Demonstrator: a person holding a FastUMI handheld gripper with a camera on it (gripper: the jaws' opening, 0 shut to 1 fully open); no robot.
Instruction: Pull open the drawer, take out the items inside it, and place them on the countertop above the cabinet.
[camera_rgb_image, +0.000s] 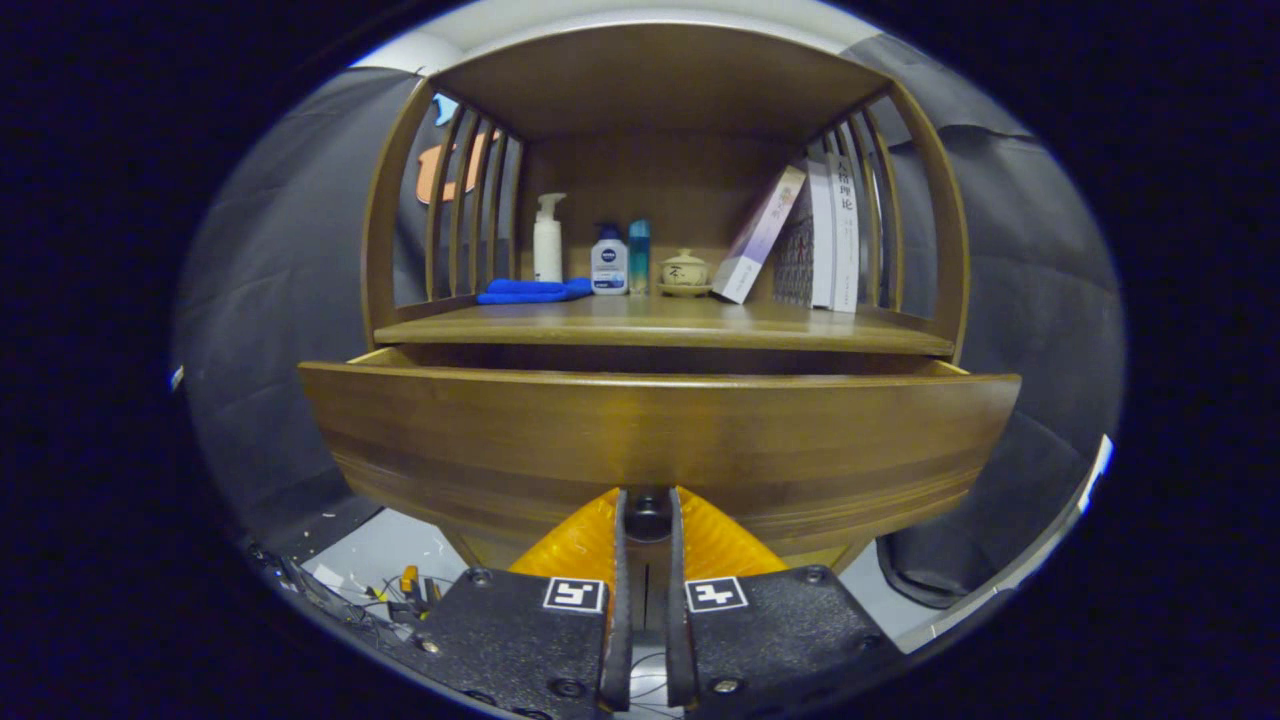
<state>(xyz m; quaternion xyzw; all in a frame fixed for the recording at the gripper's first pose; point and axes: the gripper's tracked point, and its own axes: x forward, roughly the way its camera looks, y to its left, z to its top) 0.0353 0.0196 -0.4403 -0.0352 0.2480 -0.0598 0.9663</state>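
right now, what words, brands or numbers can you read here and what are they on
White upright book, spine: dark Chinese characters, too blurred to quote.
Leaning pale book, spine: print too small to read.
White-and-blue bottle: logo patch too small to read.
Tool, shut on the dark round knob of the brown wooden drawer: square pattern markers, no words.

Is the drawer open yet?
Partly open: the drawer front stands out from the cabinet, gripper jaws closed on its knob.

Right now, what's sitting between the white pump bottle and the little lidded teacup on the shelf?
In the gripper view, two smaller bottles stand between the pump bottle and the teacup. The gripper is clamped on the drawer's knob.
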